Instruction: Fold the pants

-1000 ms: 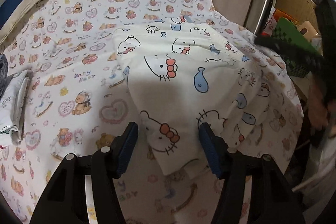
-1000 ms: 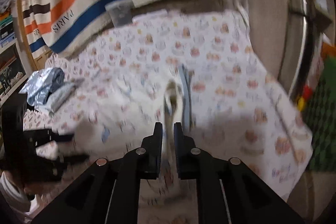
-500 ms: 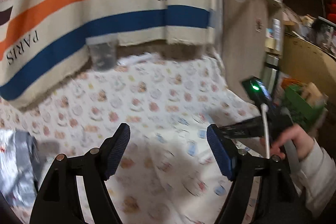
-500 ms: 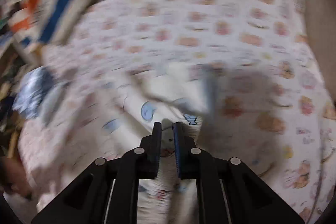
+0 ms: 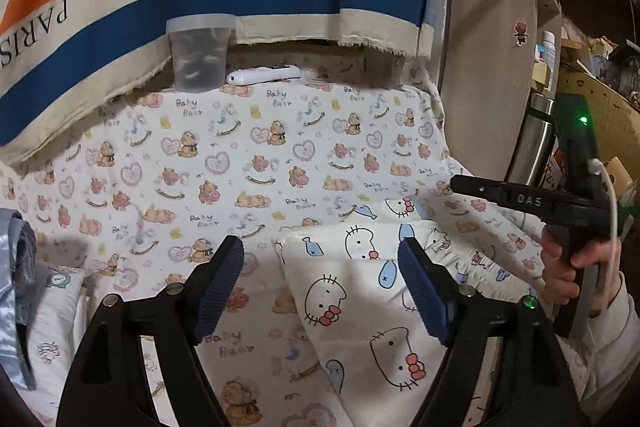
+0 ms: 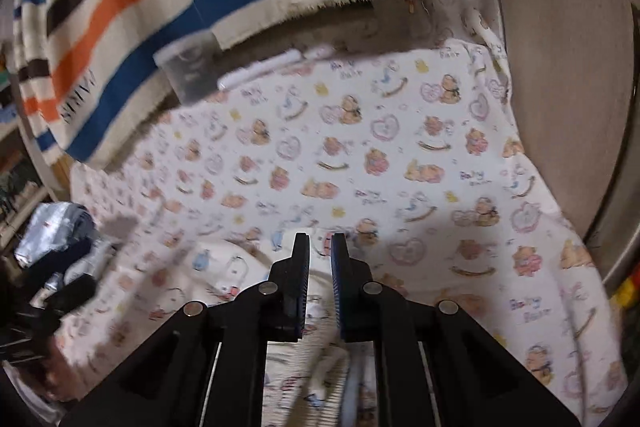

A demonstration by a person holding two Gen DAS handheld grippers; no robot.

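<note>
Lying under wide-open L gripper (image 5: 320,287): pants (image 5: 360,307); R gripper (image 6: 320,259) nearly shut, empty

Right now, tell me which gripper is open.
The left gripper: its pads stand wide apart above the cat-print pants, while the right gripper is almost shut.

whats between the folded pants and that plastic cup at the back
In the left wrist view, only the bear-print sheet lies between the pants and the plastic cup. A white remote sits just right of the cup, off that line.
</note>
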